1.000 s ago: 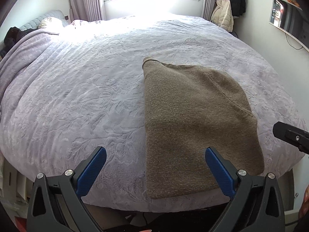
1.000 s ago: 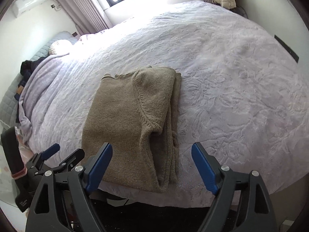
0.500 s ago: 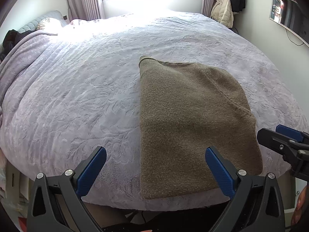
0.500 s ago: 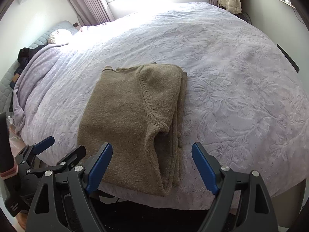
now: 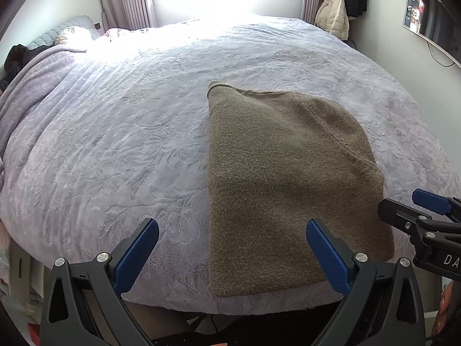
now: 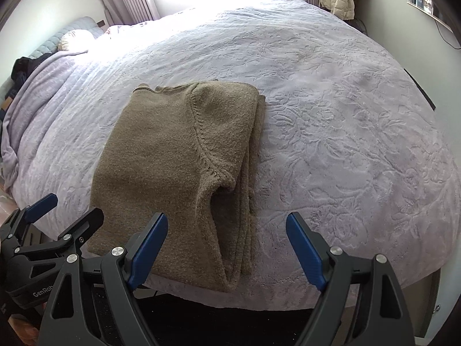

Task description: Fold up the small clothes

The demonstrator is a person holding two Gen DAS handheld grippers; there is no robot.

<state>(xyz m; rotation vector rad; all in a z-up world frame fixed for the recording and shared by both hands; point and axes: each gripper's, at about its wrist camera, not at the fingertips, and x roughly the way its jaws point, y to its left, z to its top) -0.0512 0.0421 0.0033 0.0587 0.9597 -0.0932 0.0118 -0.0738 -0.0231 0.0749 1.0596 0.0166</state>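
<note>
A brown knitted sweater lies folded lengthwise on the lilac bedspread, its hem at the near edge of the bed. In the right wrist view the sweater shows its folded layers stacked along its right side. My left gripper hovers open over the sweater's near left corner, nothing between its blue pads. My right gripper is open too, above the sweater's near right corner, holding nothing. Each gripper shows in the other's view: the right gripper at the far right, the left gripper at the lower left.
The bed fills most of both views, with a pillow and dark clothes at its head. Jackets hang by the window, and a screen is on the right wall. The floor below the bed edge is dark.
Both views have shifted slightly; the right gripper has come further into the left wrist view from the right. The sweater lies unchanged and both grippers stay open.
</note>
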